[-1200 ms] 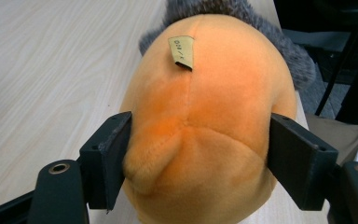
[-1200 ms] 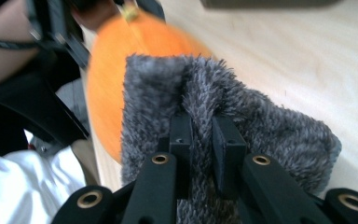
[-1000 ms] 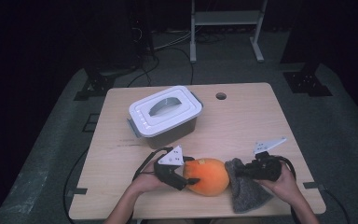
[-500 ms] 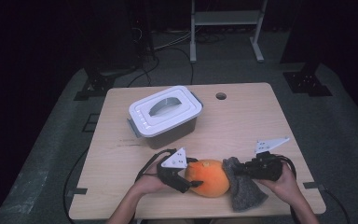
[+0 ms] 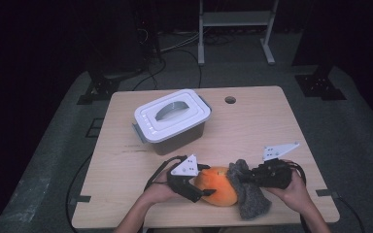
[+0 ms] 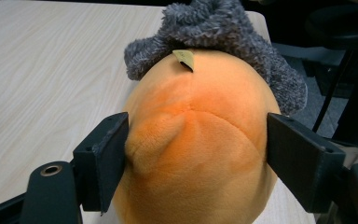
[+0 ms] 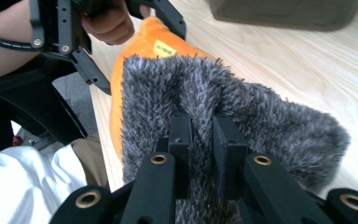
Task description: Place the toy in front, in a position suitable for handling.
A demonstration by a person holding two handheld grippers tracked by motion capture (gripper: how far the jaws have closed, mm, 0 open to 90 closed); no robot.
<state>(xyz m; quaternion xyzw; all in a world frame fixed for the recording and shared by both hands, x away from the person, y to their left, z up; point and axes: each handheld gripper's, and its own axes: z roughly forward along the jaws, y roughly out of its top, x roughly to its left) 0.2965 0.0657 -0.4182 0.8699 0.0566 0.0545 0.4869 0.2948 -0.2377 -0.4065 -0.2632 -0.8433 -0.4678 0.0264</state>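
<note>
An orange plush toy (image 5: 218, 187) lies near the table's front edge. My left gripper (image 5: 205, 182) has a jaw on each side of it. In the left gripper view the pads (image 6: 112, 154) dent the plush (image 6: 200, 116). That gripper (image 6: 196, 154) is shut on the toy, though its jaws have just eased open a little. A grey fuzzy cloth (image 5: 250, 199) drapes against the toy's right side. My right gripper (image 5: 238, 178) is shut on a fold of it. In the right gripper view the jaws (image 7: 200, 135) pinch the cloth (image 7: 261, 121) beside the plush (image 7: 144, 46).
A grey box with a white handled lid (image 5: 172, 119) stands at the back left of the wooden table (image 5: 262, 126). A small round hole (image 5: 230, 100) is near the far edge. Both hands work close to the front edge.
The right gripper has risen a little with the grey cloth. The left gripper and the plush have stayed almost in place.
</note>
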